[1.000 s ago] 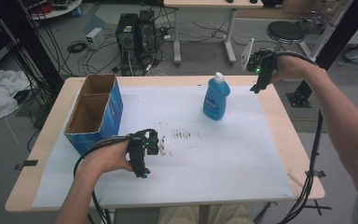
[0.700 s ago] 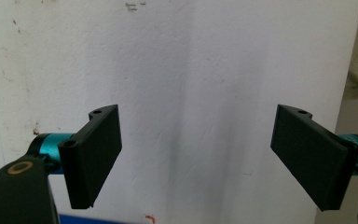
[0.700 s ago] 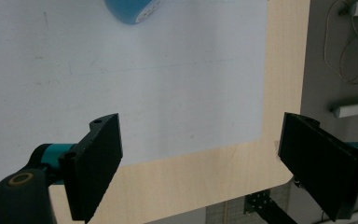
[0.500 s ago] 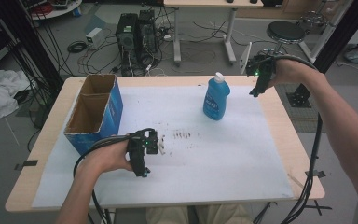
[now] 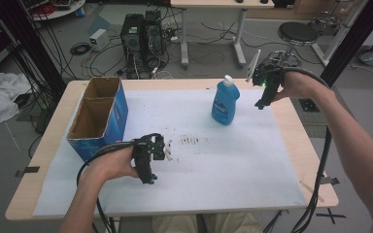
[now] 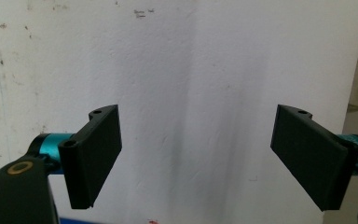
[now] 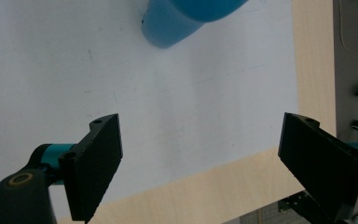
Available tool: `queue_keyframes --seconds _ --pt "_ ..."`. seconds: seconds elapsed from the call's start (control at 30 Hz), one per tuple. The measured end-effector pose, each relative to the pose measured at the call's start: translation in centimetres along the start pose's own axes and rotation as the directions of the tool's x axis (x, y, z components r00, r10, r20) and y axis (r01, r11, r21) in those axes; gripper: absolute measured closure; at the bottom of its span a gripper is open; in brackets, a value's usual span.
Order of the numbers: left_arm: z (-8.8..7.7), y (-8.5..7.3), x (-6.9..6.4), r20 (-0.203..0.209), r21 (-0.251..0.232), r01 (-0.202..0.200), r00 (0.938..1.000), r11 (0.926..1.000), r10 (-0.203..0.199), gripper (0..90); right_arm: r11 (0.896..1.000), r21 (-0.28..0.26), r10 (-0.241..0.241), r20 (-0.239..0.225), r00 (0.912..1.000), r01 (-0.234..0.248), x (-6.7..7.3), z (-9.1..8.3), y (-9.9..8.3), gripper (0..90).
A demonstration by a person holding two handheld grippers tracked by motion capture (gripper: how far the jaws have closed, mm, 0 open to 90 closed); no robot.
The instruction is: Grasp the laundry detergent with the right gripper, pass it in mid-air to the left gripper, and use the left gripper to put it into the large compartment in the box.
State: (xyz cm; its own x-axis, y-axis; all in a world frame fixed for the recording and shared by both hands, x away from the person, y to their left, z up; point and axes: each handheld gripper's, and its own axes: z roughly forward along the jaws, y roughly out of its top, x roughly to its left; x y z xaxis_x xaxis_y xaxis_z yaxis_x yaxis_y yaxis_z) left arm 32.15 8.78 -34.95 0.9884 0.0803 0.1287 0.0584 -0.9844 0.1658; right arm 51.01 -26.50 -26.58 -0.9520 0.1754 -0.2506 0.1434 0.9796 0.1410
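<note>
Upper right of the high view: we hold our right gripper (image 5: 263,99) raised just right of the upright blue bottle (image 5: 225,103), jaws spread wide and empty. In the right gripper view the bottle (image 7: 177,18) sits at the top edge, ahead of the jaws. Its long axis stands vertical on the white sheet (image 5: 252,160). Our left gripper (image 5: 148,175), also released and empty, rests low at center-left beside the cardboard box (image 5: 102,119), well apart from the bottle; the right hand is clearly nearer.

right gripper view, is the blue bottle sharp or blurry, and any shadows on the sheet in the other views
Right gripper view: the blue bottle is soft and cropped at the top. Left gripper view: faint vertical shadow bands on the white sheet. High view: even light, slightly soft.
</note>
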Motion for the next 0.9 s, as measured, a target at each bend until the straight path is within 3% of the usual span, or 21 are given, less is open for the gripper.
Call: queue_keyframes --seconds 0.1,0.2,0.23,0.3,0.33,0.4,0.43,0.47,0.53,0.57,0.6,0.63,0.67,0.7,0.73,0.77,0.8,0.9 --pt "0.0 -0.1 0.0 -0.001 0.001 -0.001 1.0000 1.0000 0.001 16.2 0.999 -0.011 0.053 -0.004 0.9986 -0.053 0.7 0.9 0.3 12.8" --pt "0.1 -0.1 -0.1 -0.002 -0.003 0.000 1.0000 1.0000 0.000 16.3 0.997 -0.008 0.072 -0.002 0.9974 -0.072 0.9 1.4 0.4 12.7" --pt "0.1 -0.2 -0.1 -0.002 -0.005 0.001 1.0000 1.0000 -0.001 16.2 0.994 -0.016 0.106 -0.004 0.9944 -0.106 1.0 2.0 0.5 12.7" --pt "0.1 -0.2 -0.1 -0.002 -0.006 0.004 1.0000 1.0000 -0.004 16.3 0.992 -0.020 0.126 -0.001 0.9921 -0.126 1.1 2.1 0.5 12.7" --pt "0.2 -0.3 -0.1 -0.001 -0.004 0.002 1.0000 1.0000 -0.002 16.3 0.986 -0.038 0.164 -0.003 0.9865 -0.164 1.1 2.4 0.6 12.7" --pt "0.2 -0.3 -0.2 0.000 -0.004 0.008 1.0000 1.0000 -0.008 16.2 0.983 -0.058 0.177 -0.006 0.9843 -0.177 1.1 2.5 0.6 12.7" --pt "0.2 -0.4 -0.1 -0.001 -0.004 0.006 1.0000 1.0000 -0.006 16.3 0.972 -0.090 0.217 -0.020 0.9760 -0.218 1.2 2.6 0.7 12.7" --pt "0.2 -0.4 -0.1 0.000 -0.003 0.007 1.0000 1.0000 -0.007 16.3 0.972 -0.090 0.217 -0.020 0.9760 -0.218 1.2 2.6 0.7 12.7" --pt "0.2 -0.4 -0.1 -0.002 -0.002 0.005 1.0000 1.0000 -0.005 16.3 0.960 -0.125 0.249 -0.028 0.9680 -0.251 1.3 2.8 0.8 12.7" --pt "0.3 -0.4 -0.1 -0.002 -0.006 0.009 1.0000 0.9999 -0.009 16.2 0.948 -0.150 0.280 -0.031 0.9594 -0.282 1.3 3.1 0.9 12.7" --pt "0.3 -0.4 0.0 -0.002 -0.004 0.005 1.0000 1.0000 -0.005 16.2 0.948 -0.150 0.280 -0.031 0.9594 -0.282 1.3 3.1 0.9 12.7" --pt "0.3 -0.4 0.0 -0.002 -0.004 0.004 1.0000 1.0000 -0.004 16.3 0.941 -0.160 0.295 -0.035 0.9548 -0.297 1.3 3.2 0.9 12.7" --pt "0.4 -0.4 -0.1 0.002 -0.012 0.012 0.9999 0.9999 -0.012 16.3 0.928 -0.177 0.326 -0.039 0.9447 -0.327 1.4 3.5 1.0 12.7" --pt "0.4 -0.4 -0.1 0.002 -0.012 0.012 0.9999 0.9999 -0.012 16.2 0.928 -0.177 0.326 -0.039 0.9447 -0.327 1.4 3.5 1.0 12.7" --pt "0.4 -0.4 0.0 0.002 -0.009 0.006 1.0000 0.9999 -0.006 16.3 0.914 -0.203 0.350 -0.041 0.9357 -0.351 1.4 3.8 1.1 12.7" --pt "0.4 -0.4 0.0 0.002 -0.009 0.006 1.0000 0.9999 -0.006 16.3 0.914 -0.203 0.350 -0.041 0.9357 -0.351 1.4 3.8 1.1 12.7" --pt "0.4 -0.5 0.0 0.002 -0.006 0.008 1.0000 0.9999 -0.008 16.3 0.898 -0.228 0.377 -0.045 0.9250 -0.377 1.5 4.2 1.2 12.8" --pt "0.6 -0.5 0.0 0.007 -0.006 0.010 0.9999 0.9999 -0.010 16.2 0.875 -0.263 0.408 -0.051 0.9117 -0.406 1.7 4.7 1.3 12.7"
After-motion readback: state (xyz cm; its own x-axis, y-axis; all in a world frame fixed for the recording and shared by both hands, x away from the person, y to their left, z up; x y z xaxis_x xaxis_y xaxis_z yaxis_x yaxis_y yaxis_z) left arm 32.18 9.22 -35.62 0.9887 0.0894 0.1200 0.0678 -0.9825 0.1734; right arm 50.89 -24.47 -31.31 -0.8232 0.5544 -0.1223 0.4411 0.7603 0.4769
